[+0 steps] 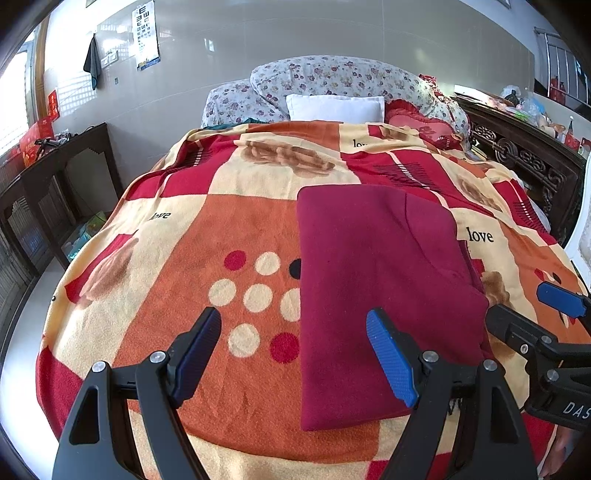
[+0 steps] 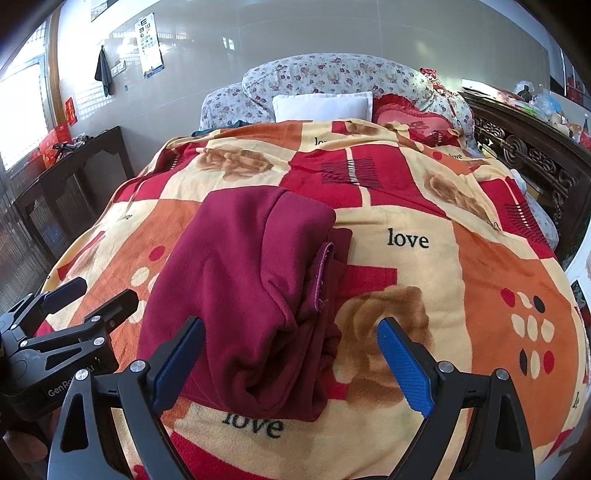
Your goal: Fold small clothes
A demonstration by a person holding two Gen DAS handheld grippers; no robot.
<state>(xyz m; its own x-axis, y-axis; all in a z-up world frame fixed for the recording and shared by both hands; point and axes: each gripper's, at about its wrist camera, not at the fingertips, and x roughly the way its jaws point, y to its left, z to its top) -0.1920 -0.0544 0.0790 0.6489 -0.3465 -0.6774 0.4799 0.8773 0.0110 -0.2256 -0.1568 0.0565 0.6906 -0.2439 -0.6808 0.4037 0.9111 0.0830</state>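
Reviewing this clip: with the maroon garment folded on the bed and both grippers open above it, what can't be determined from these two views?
- Underside and inner layers of the maroon garment: hidden by its own folds, both views.
- Garment type: unclear; only a hem shows, right wrist view.
- Near edge of the blanket: behind the left gripper and right gripper.
- Eye chart lower rows: too small.
- The hands: cut off by the frame edges.

Folded garment (image 1: 384, 295): plain maroon, edge trim perhaps paler purple. Blanket (image 1: 207, 236): red, orange, cream blocks, brown roses, dots, black "love" lettering. Quilt (image 1: 332, 75): pale, purple floral print. Pillow (image 1: 334, 107): white. Cushion (image 2: 410, 123): pink-red. Gripper pads (image 2: 404, 369): blue.
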